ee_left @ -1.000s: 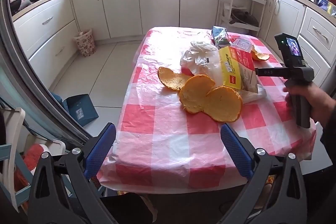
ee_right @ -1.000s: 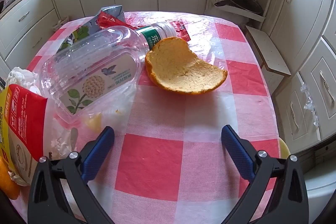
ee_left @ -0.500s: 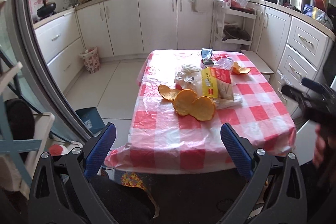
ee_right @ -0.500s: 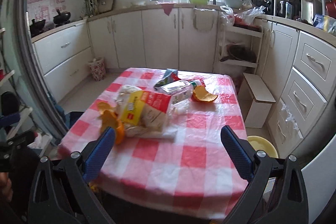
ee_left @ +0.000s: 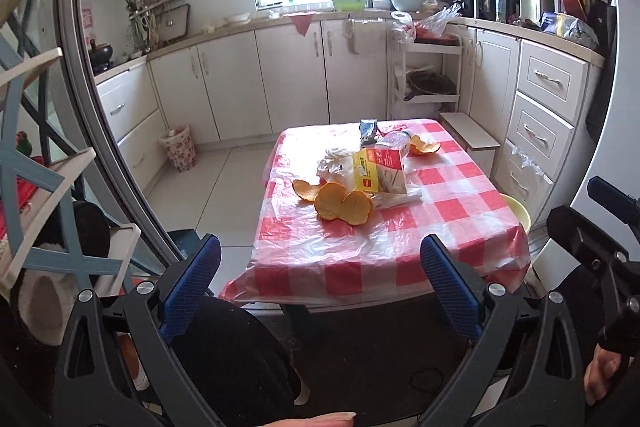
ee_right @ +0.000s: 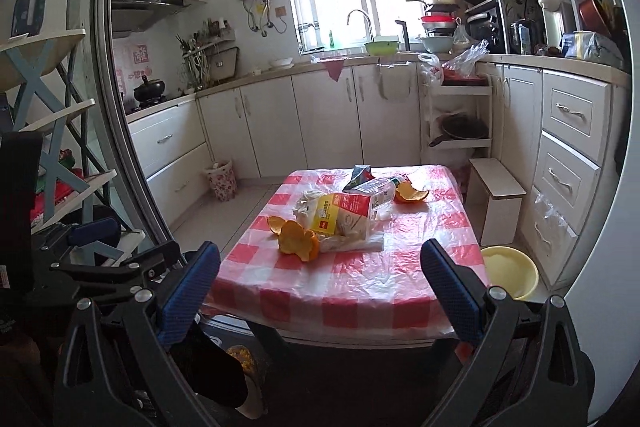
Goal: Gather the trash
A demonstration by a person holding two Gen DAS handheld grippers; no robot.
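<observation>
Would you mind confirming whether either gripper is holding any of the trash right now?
No: the left gripper and right gripper both stand open and empty, short of the table where the orange peels lie.

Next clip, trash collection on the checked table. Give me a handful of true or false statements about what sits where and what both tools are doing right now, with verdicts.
1. The left tool is open and holds nothing. True.
2. The right tool is shut on the clear plastic bottle. False: it is open, and the bottle lies on the red-and-white checked tablecloth.
3. The orange peel pieces lie on the tablecloth, nearer the camera than the yellow-and-red carton. True.
4. The round yellow basin stands on the table. False: it sits low beside the table, to the right.
5. The floral waste bin stands on the floor by the white cabinets. True.
</observation>
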